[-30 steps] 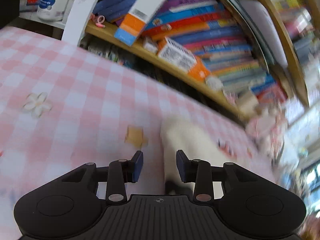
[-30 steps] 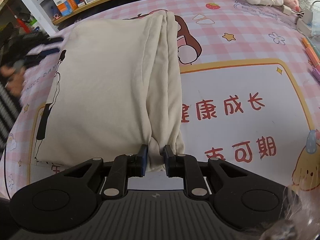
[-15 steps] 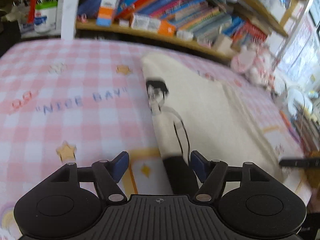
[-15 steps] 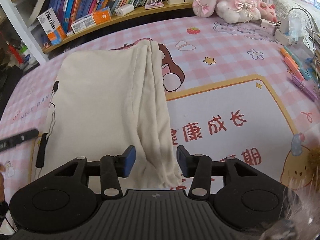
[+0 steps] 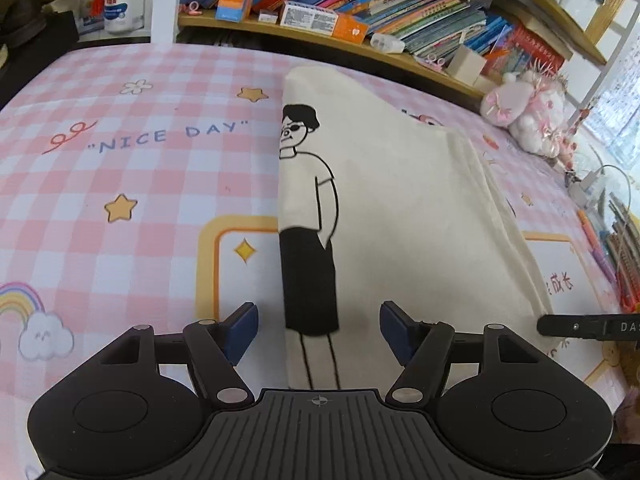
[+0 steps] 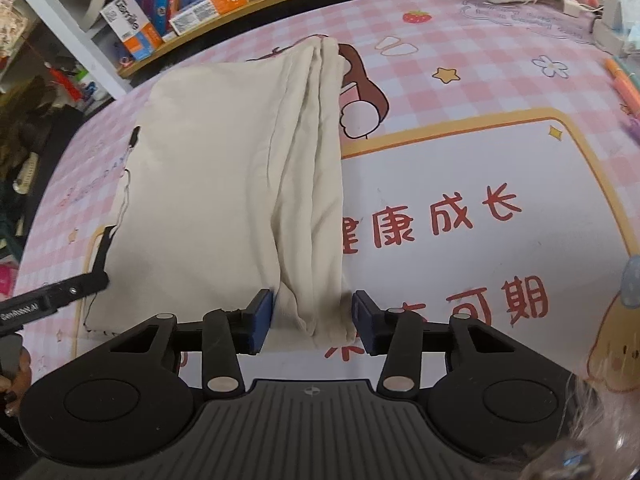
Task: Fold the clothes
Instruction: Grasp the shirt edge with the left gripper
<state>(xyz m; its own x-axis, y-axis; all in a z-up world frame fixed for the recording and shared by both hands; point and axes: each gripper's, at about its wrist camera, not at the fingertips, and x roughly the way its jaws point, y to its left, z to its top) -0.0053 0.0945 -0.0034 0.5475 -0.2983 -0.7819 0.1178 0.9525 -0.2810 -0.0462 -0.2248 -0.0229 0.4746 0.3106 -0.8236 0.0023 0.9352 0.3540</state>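
Pink-and-white checked cover over the work surface, printed with stars, a rainbow, "NICE DAY" and a yellow-framed white panel with red Chinese characters. Behind it a wooden shelf packed with colourful books and boxes, held by a white upright. Pink and white plush toys at the far edge. Pens along the right side. Bright daylight from a window at right.

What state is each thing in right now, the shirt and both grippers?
Shirt: folded lengthwise, lying flat on the mat, layered edge bunched on one side.
Left gripper: open over the shirt's printed edge, jaws just opened.
Right gripper: open, straddling the bunched edge, not clamping.
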